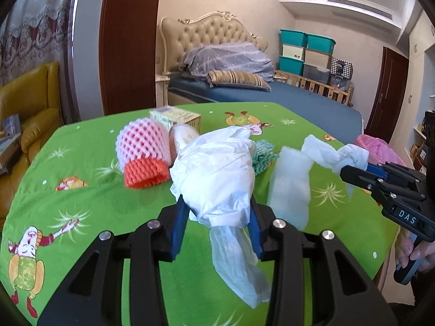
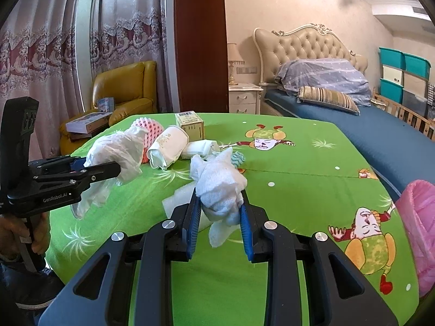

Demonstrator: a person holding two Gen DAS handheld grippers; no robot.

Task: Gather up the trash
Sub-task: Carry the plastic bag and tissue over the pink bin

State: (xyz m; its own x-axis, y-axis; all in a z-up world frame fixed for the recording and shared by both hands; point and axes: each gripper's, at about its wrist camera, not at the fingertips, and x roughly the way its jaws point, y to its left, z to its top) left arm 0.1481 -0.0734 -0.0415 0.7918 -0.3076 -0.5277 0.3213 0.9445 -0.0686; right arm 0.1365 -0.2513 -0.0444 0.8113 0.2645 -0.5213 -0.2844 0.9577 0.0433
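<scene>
Both tongs are loaded: the left gripper (image 1: 218,212) is clamped on a crumpled white plastic bag (image 1: 217,174), lifted off the green tablecloth (image 1: 81,203), and the right gripper (image 2: 220,212) is pinched tight on a knotted white rag (image 2: 217,187). Neither has reached the pink trash bag (image 2: 418,231) (at the table's right edge). Remaining: the foam fruit net (image 1: 141,149), the paper roll (image 2: 168,146), the small carton (image 2: 190,125) and a white foam sheet (image 1: 289,187).

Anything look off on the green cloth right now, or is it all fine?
Nothing is spilled or broken. Both claws are loaded: the left claw grips a crumpled clear plastic bag, and the right claw grips a knotted white rag.
</scene>
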